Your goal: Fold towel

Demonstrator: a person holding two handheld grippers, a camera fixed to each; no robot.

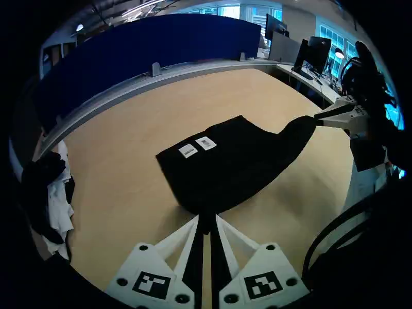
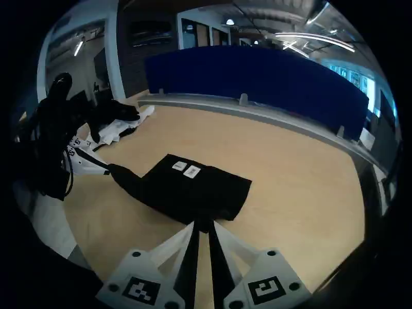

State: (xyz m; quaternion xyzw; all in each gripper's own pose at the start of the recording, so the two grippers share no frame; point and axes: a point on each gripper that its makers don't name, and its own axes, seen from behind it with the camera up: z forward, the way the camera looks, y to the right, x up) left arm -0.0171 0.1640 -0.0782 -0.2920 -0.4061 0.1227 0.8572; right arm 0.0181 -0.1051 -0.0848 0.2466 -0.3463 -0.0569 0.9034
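Note:
A black towel [image 1: 232, 165] [image 2: 195, 193] lies partly folded on the light wooden table [image 1: 123, 154] [image 2: 288, 170]. Two white labels [image 1: 197, 147] [image 2: 185, 169] show on top of it. My left gripper [image 1: 207, 216] is shut on the towel's near corner; in the right gripper view the left gripper [image 2: 107, 170] holds a corner drawn out to the left. My right gripper [image 2: 203, 221] is shut on the near edge; in the left gripper view the right gripper [image 1: 315, 121] grips a corner raised off the table at the right.
A heap of black and white cloths [image 1: 51, 201] [image 2: 116, 121] lies at the table's edge. A blue partition [image 1: 154, 41] [image 2: 257, 77] runs along the far side, with monitors [image 1: 288, 44] beyond. A person in dark clothing [image 1: 371, 92] [image 2: 51, 134] holds the grippers.

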